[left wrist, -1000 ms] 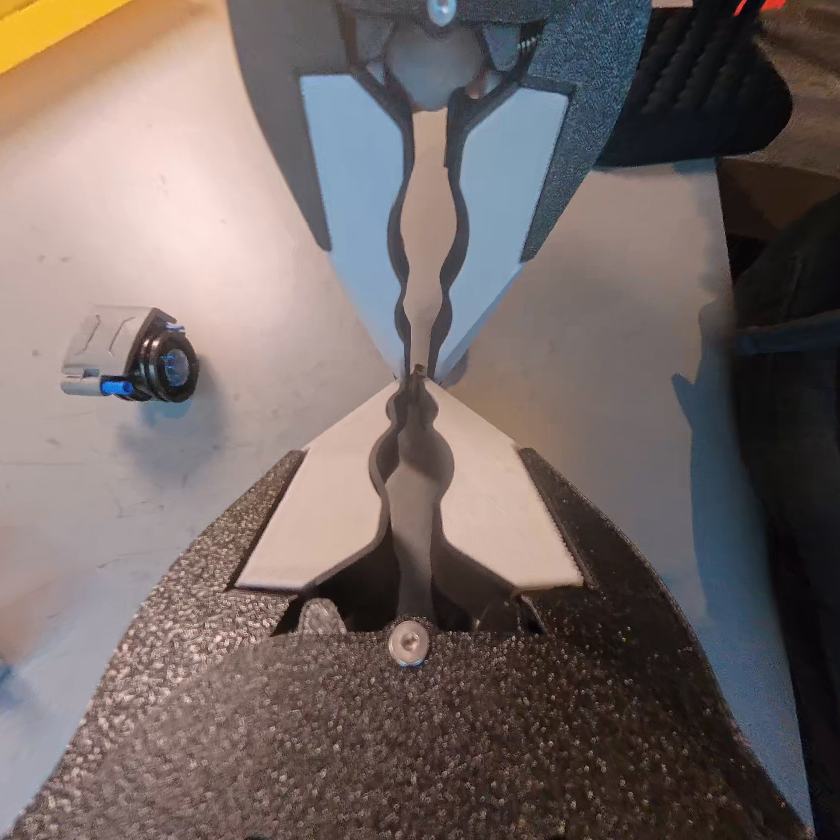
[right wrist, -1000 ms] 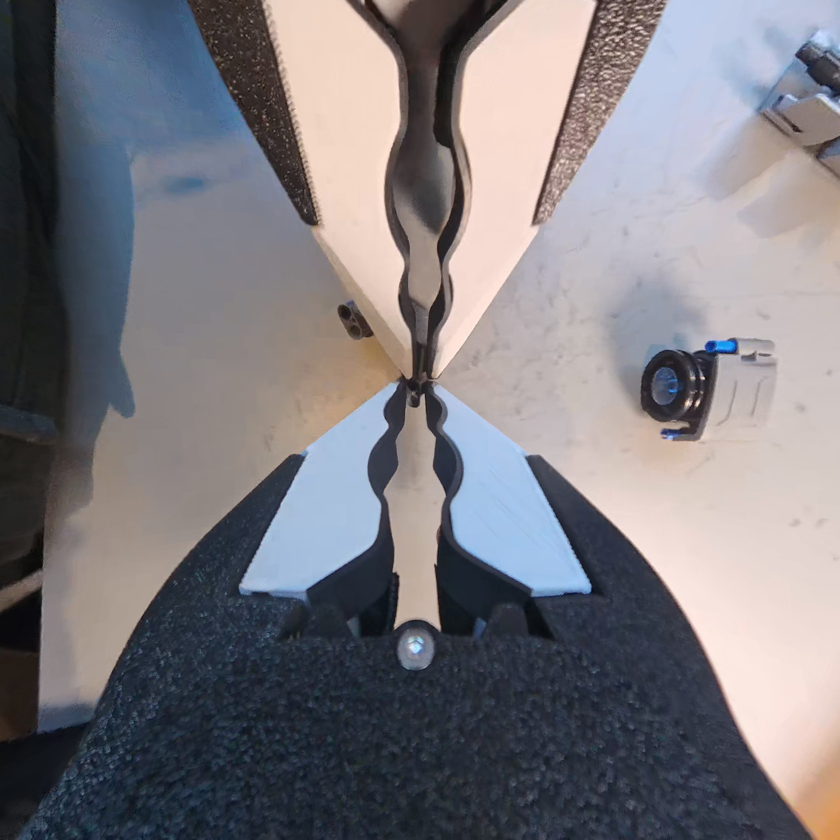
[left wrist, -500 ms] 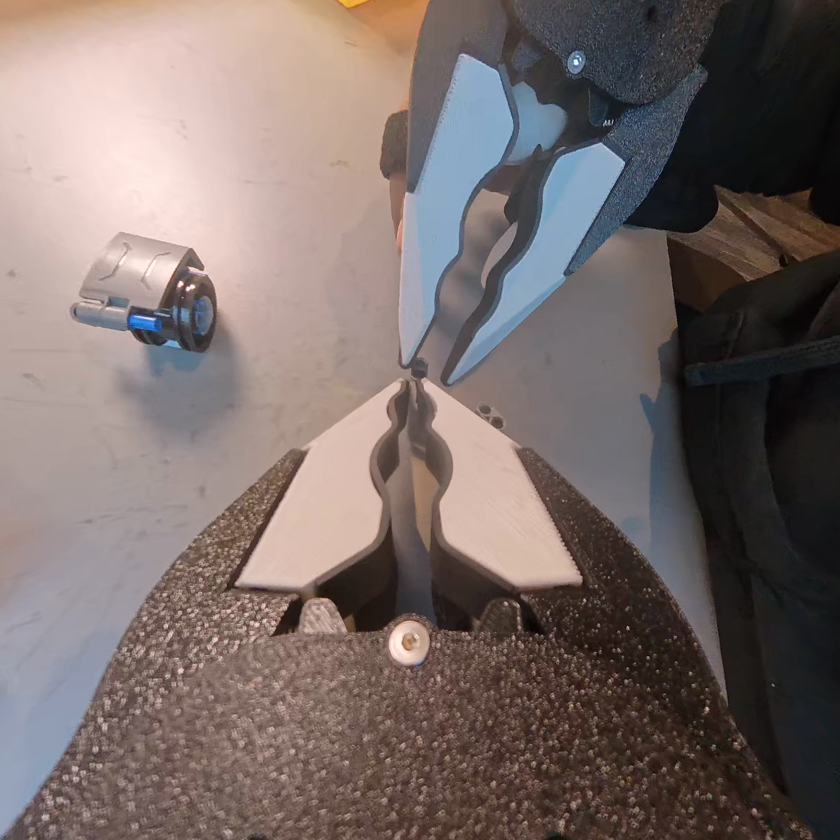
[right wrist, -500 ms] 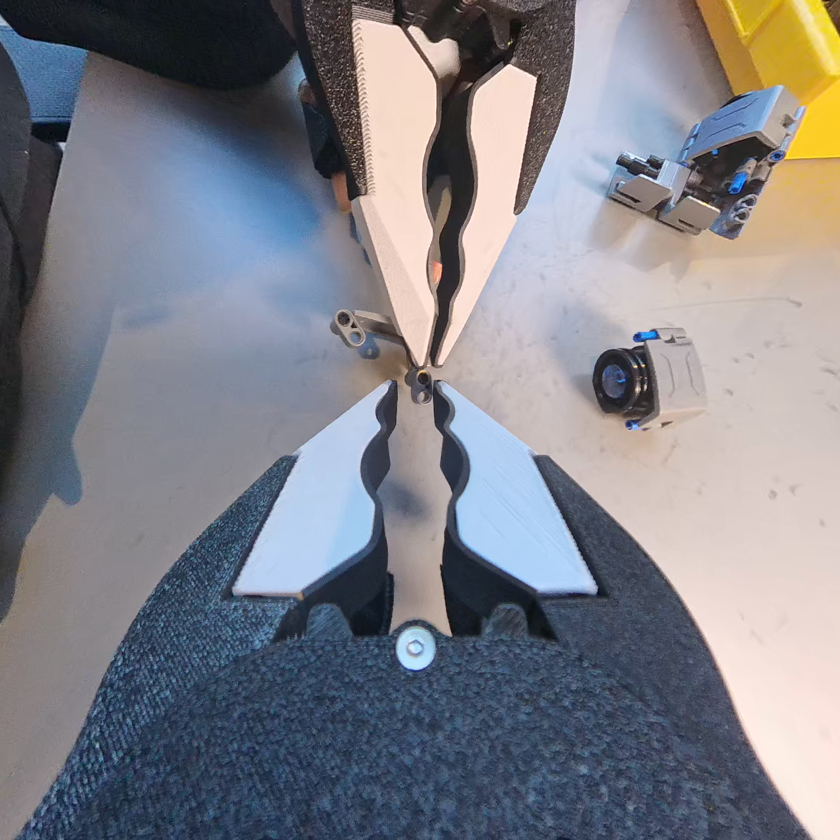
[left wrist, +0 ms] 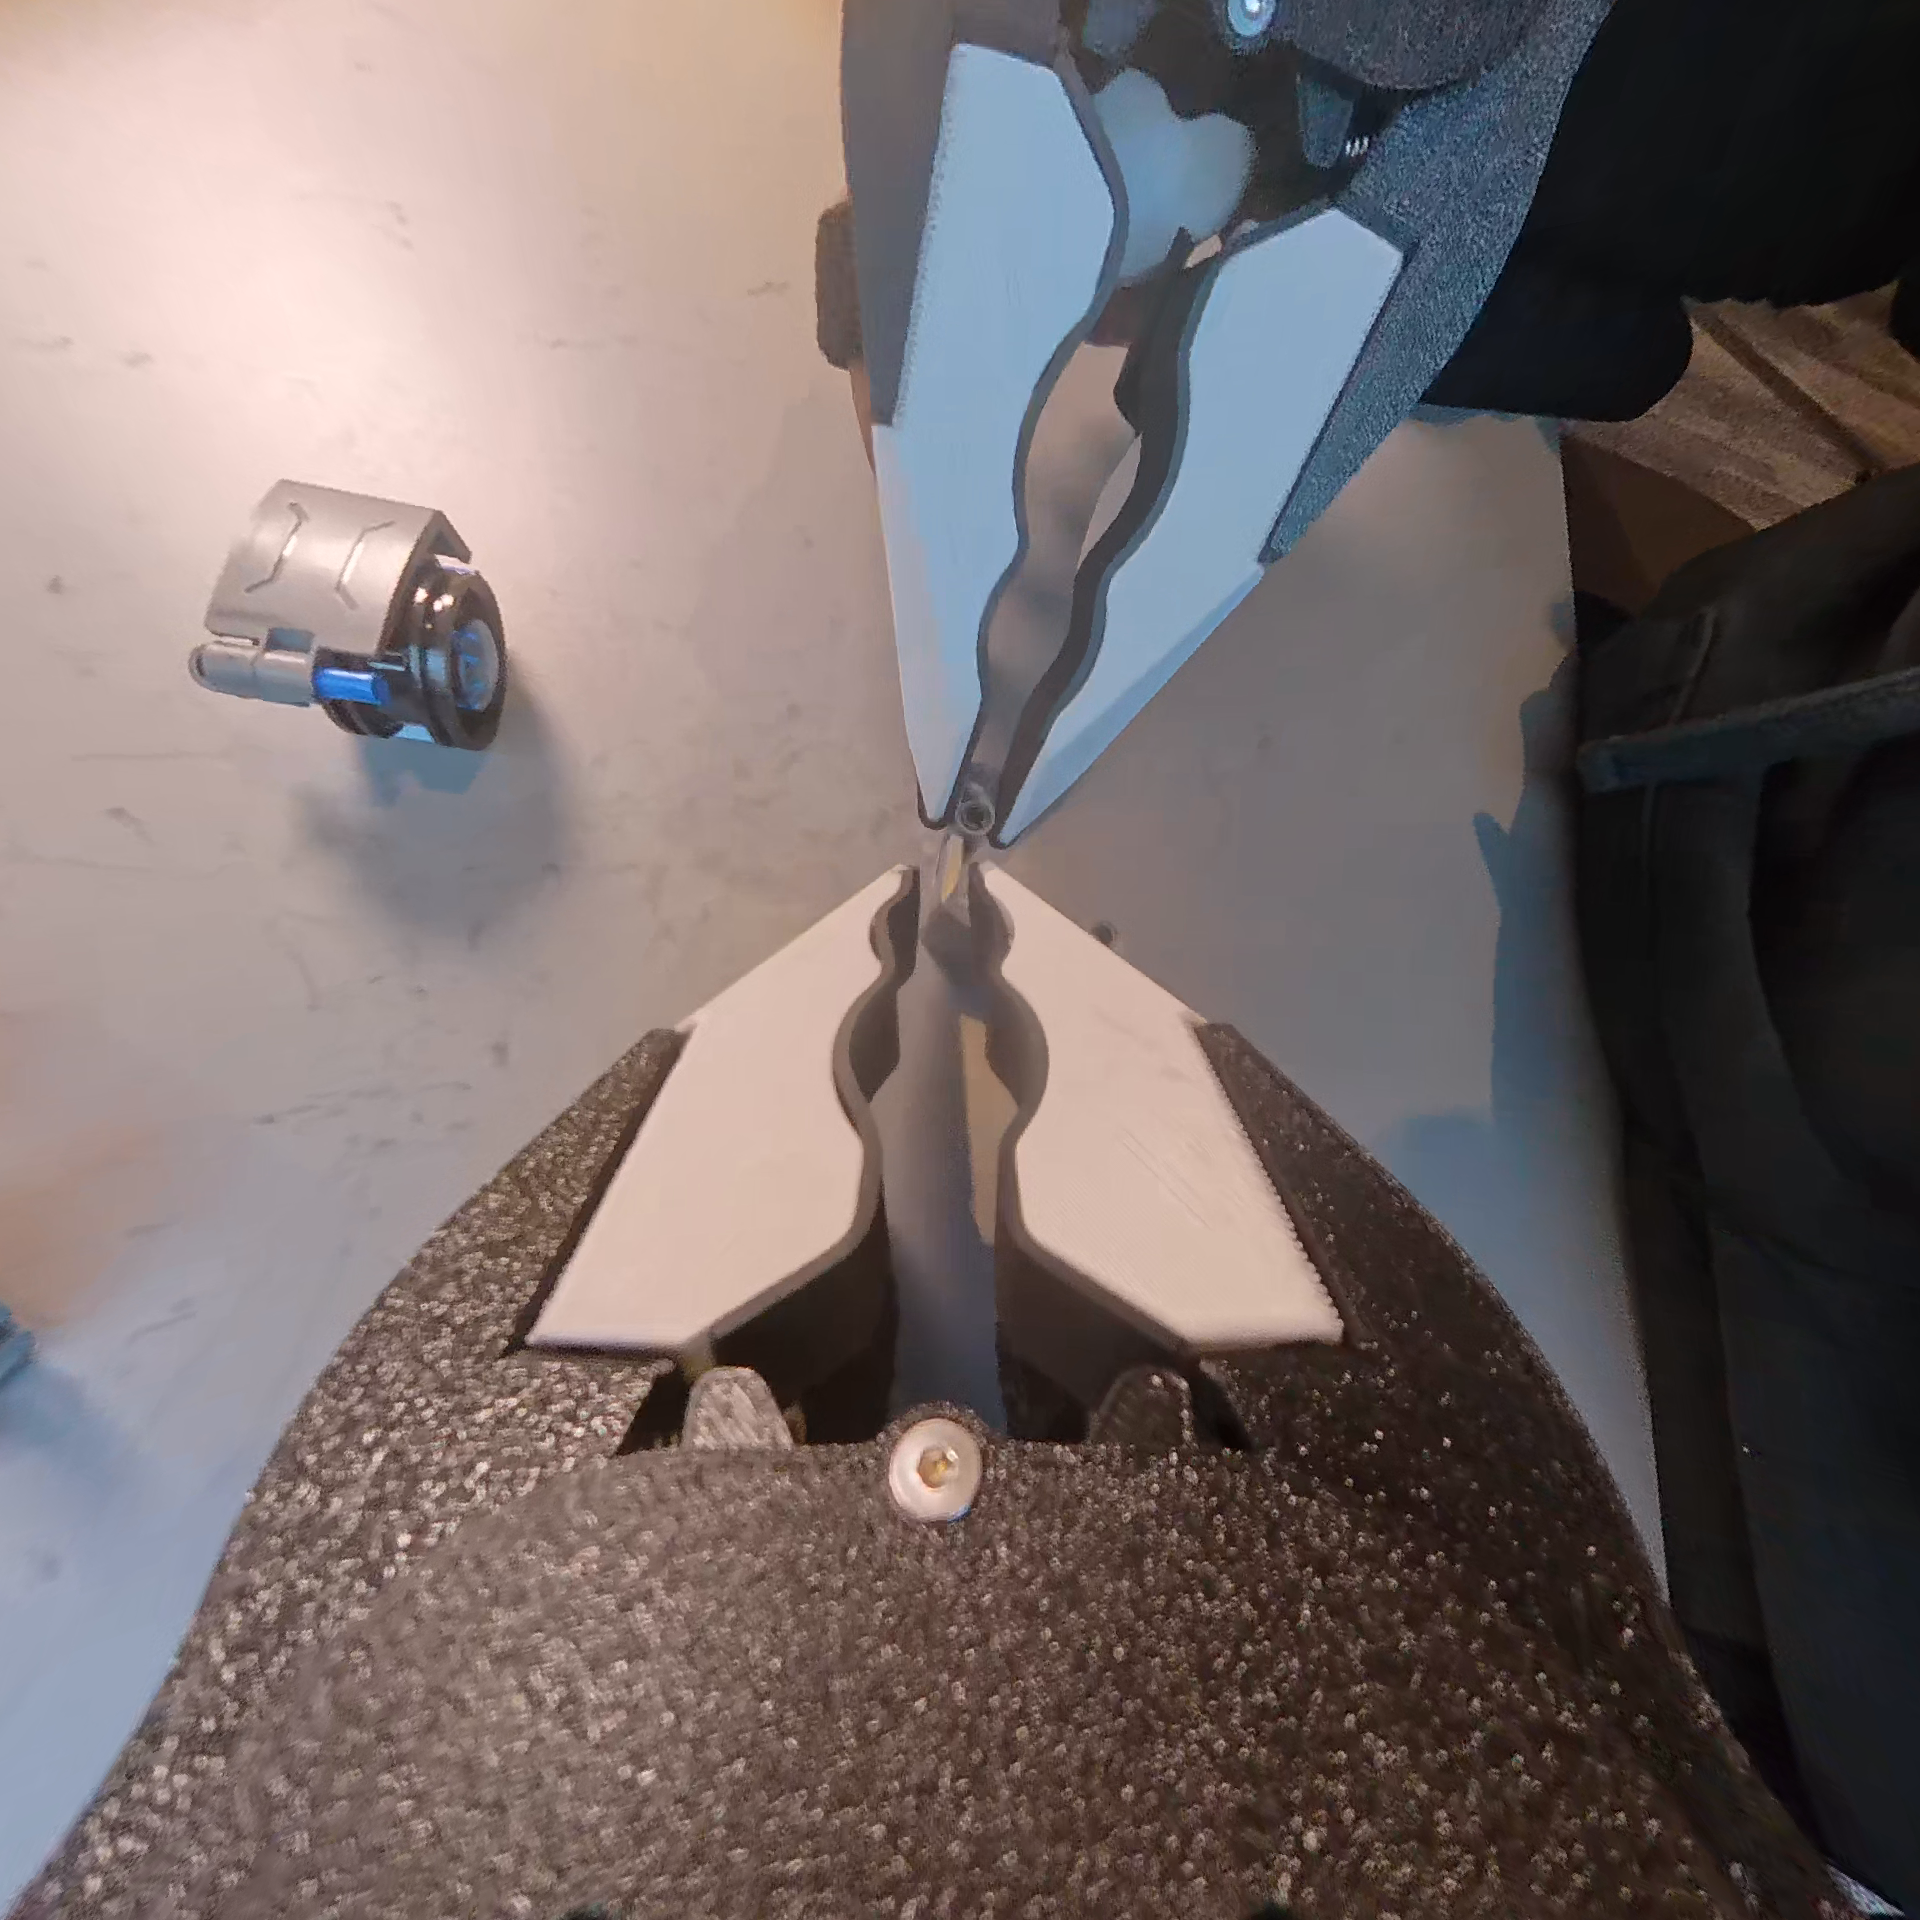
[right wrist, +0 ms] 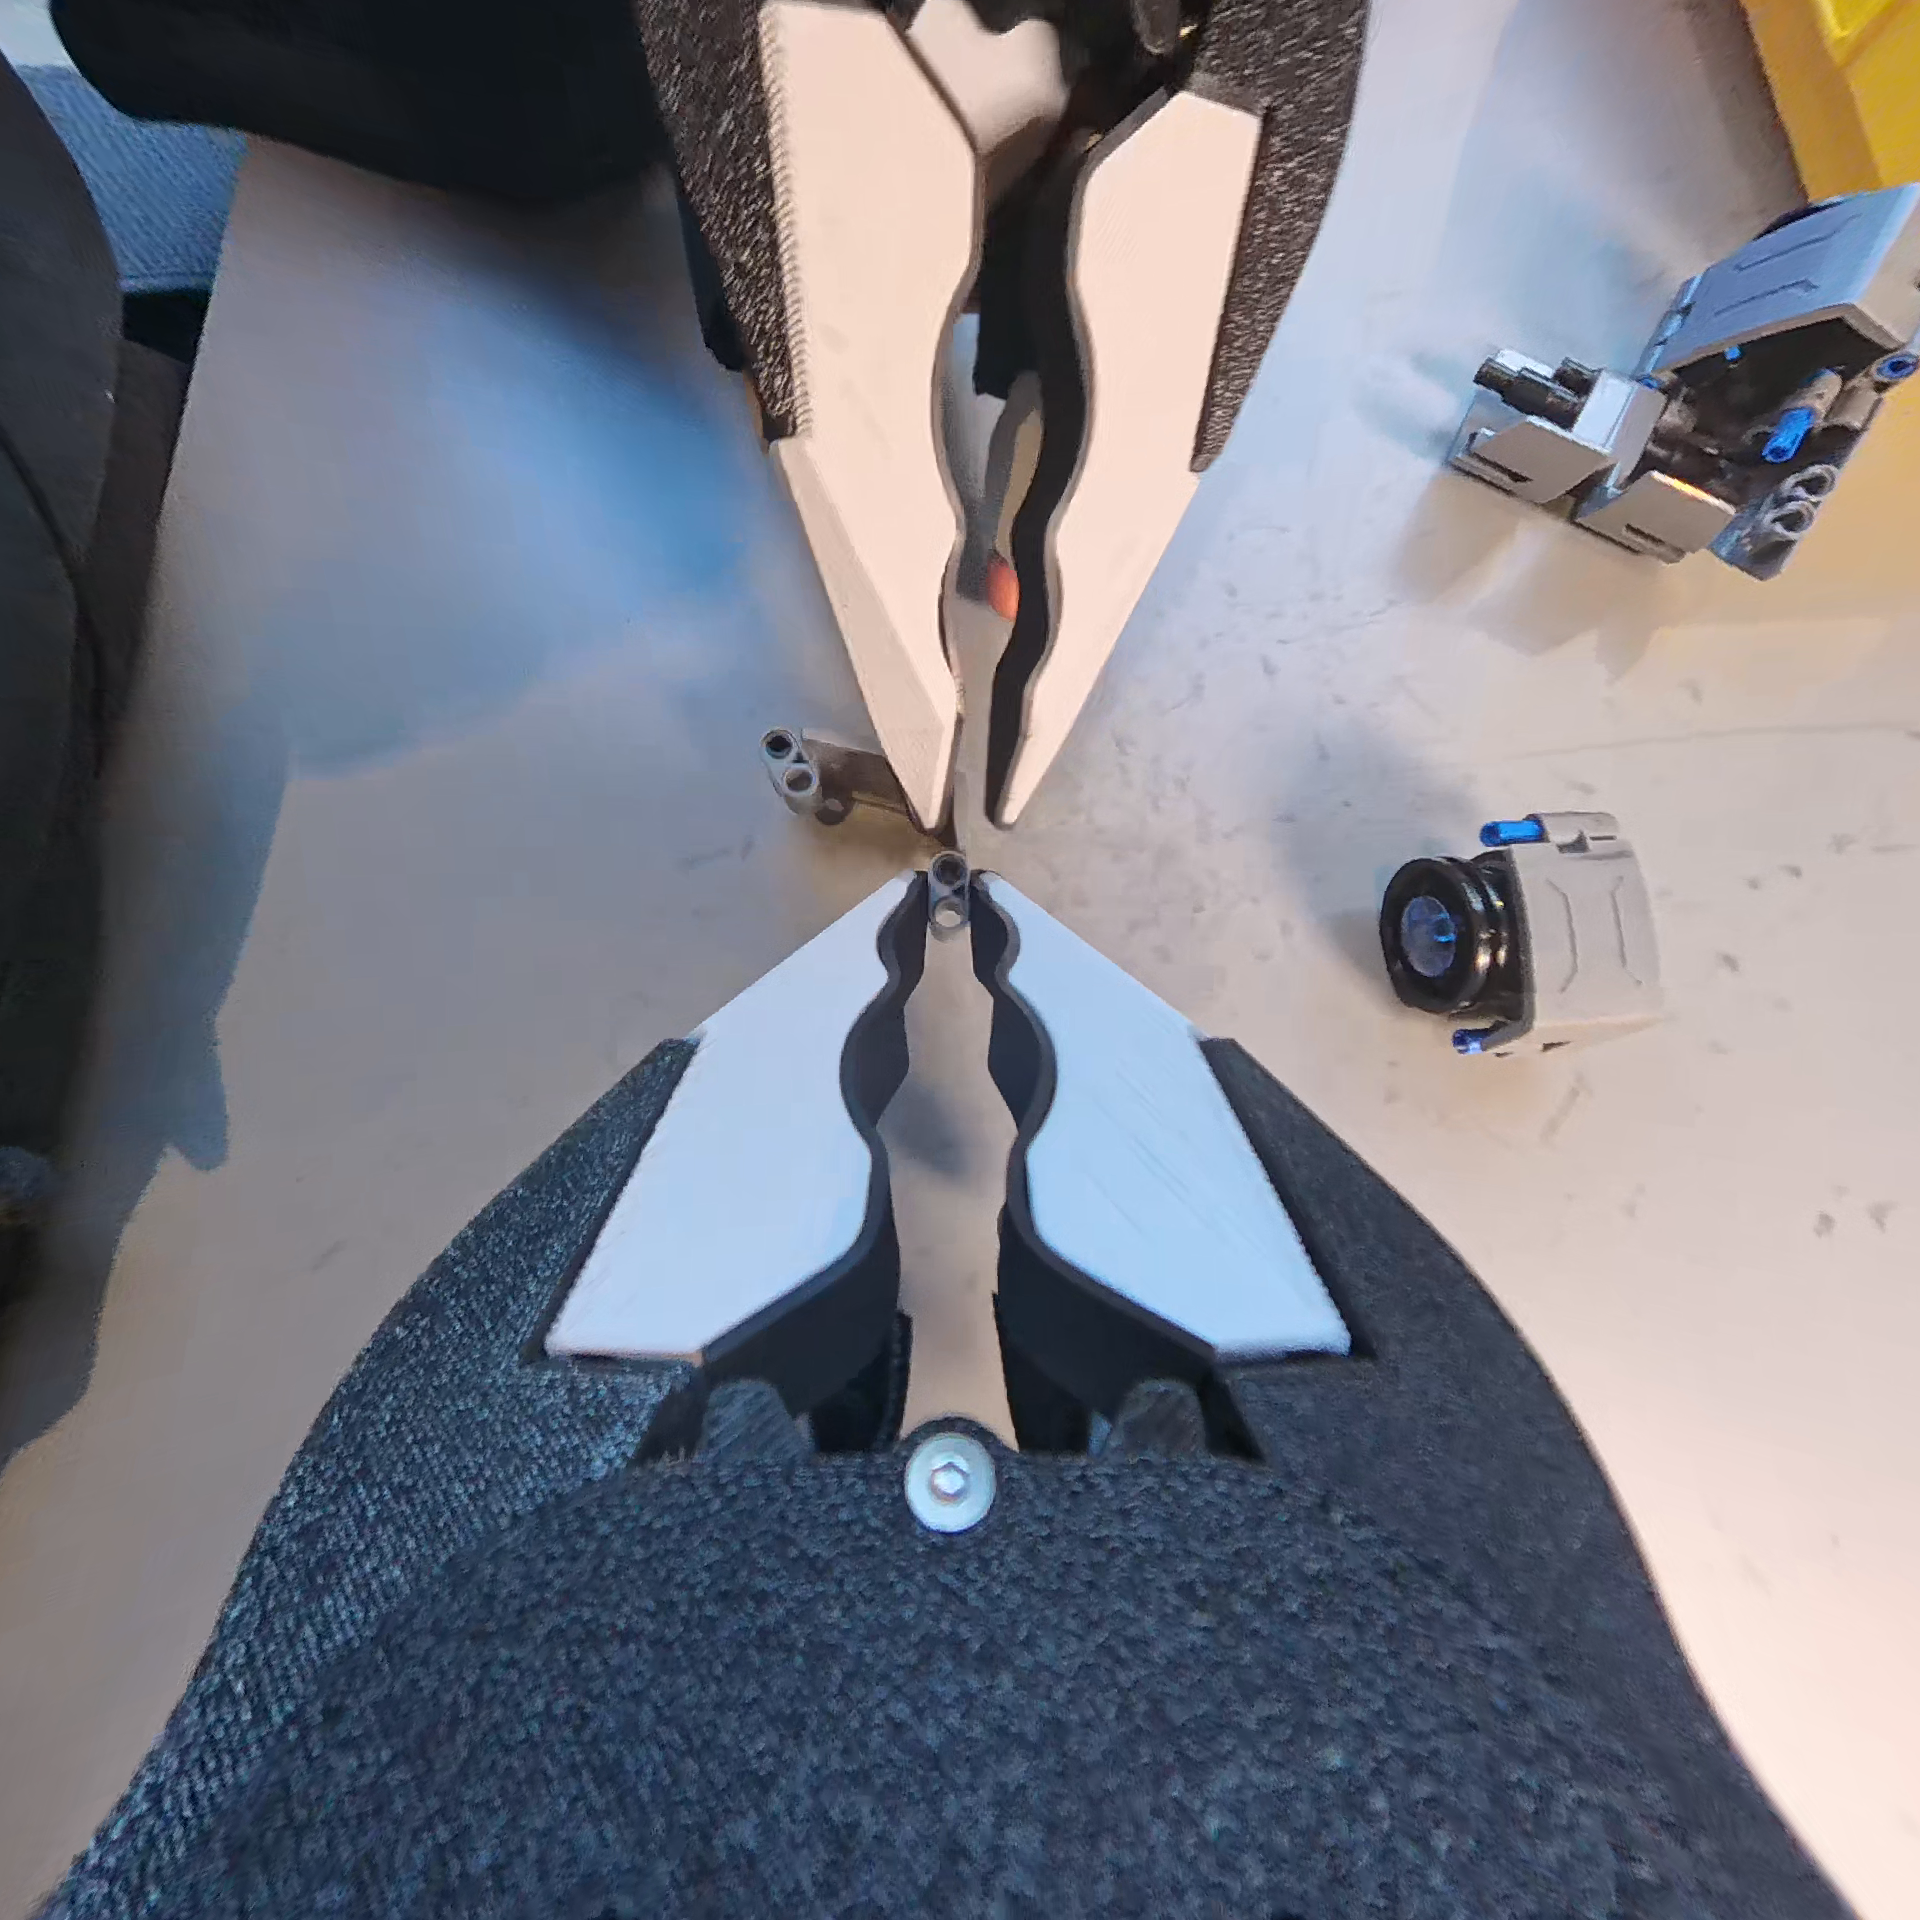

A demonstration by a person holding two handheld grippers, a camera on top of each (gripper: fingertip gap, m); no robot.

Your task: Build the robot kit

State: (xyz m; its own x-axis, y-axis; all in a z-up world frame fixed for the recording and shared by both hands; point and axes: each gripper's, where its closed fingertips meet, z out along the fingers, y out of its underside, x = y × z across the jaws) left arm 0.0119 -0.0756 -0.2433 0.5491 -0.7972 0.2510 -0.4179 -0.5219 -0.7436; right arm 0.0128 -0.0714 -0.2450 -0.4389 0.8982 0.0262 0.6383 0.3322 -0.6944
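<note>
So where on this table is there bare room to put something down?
In the right wrist view, bare table lies left of where the left gripper and right gripper meet, and near right, below the wheel piece. Crowded: far right, with the grey assembly and yellow bin, and around the gripper tips.

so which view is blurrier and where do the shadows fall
Left wrist view: sharp, grey wheel piece throws its shadow toward the camera, right gripper crisp. Right wrist view: left gripper motion-smeared, bluish shadow on the table at left, warm light at right.
</note>
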